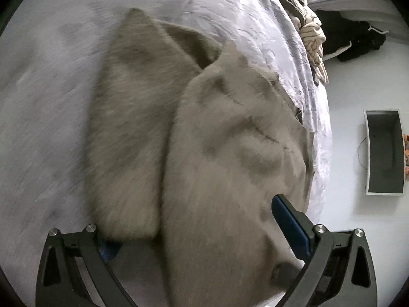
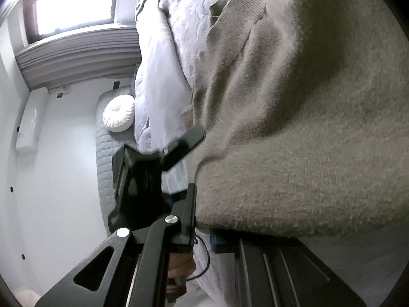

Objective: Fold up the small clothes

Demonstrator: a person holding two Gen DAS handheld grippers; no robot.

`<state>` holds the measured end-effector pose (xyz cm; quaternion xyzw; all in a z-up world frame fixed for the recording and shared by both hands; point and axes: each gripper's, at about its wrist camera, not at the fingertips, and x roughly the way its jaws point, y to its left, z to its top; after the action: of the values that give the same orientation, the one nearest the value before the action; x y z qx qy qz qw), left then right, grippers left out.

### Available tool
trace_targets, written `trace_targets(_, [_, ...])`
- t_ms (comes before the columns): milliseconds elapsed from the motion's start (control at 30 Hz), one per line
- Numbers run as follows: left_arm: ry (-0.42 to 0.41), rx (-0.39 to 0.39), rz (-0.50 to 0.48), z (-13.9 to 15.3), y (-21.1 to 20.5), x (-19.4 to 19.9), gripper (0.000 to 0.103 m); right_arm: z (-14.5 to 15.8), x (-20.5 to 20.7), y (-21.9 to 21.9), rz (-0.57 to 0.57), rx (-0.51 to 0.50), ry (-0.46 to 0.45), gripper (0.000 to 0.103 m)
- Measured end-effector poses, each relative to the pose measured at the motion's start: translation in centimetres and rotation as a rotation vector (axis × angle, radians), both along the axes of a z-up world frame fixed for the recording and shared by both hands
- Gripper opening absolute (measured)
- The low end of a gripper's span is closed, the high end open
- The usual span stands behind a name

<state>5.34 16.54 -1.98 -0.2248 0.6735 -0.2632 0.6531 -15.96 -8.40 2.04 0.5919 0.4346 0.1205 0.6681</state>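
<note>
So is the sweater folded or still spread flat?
Partly folded: one side of the sweater lies doubled over the other on the bed. The fold is not finished.

The left claw [image 1: 202, 230] is a matte black frame — two broad arms with triangular cut-outs, each linkage pinned by round silver screws (two show on either side). Its fingers [image 1: 291, 225] carry flat blue pads on their inner faces. The right claw [image 2: 204, 215] is built alike: black bars, one triangular cut-out in view, two bright silver screw heads, a strip of blue pad at the finger's base. A thin black cable [image 2: 204, 261] loops beside it.
</note>
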Motion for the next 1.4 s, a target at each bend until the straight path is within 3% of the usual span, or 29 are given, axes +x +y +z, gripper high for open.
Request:
trace_targets(200, [-0.024,-0.012,-0.031,0.4,-2.9,1.1,0.102,0.3,-0.3,-0.4,0.056,-0.042,0.015,0.009])
trace_targets(367, [-0.073,0.071,-0.052,-0.1,-4.8,1.4,0.102,-0.2,-1.7,-0.6,0.206,-0.127,0.109,0.013])
trace_targets(500, [-0.125,0.134,-0.084,0.0,-5.6,1.2,0.088,0.7,-3.3,-2.0,0.312,-0.261,0.146,0.013])
trace_targets(667, [-0.183,0.230,-0.131,0.1,-6.4,0.9,0.066,2.7,-3.8,-6.9,0.190,-0.361,0.136,0.013])
trace_targets(733, [-0.203,0.240,-0.141,0.2,-6.2,0.9,0.044,3.0,-3.1,-8.4,0.128,-0.413,0.130,0.013])
trace_targets(833, [-0.235,0.255,-0.145,0.8,-6.2,0.9,0.031,2.8,-0.8,-9.4,0.090,-0.493,0.138,0.013])
trace_targets(967, [-0.273,0.284,-0.153,1.5,-6.3,0.5,0.026,1.6,0.9,-9.5,0.086,-0.557,0.127,0.013])
trace_targets(1100, [-0.323,0.289,-0.137,3.3,-6.7,0.1,0.022,-0.8,2.4,-9.0,0.134,-0.568,0.180,0.011])
trace_targets(1267, [-0.444,0.271,-0.173,7.5,-9.4,-1.2,0.022,-0.2,2.2,-9.6,0.143,-0.537,0.149,0.011])
trace_targets(1400, [-0.554,0.248,-0.239,10.8,-13.1,-2.7,0.022,0.7,-0.6,-11.5,0.087,-0.506,0.119,0.011])
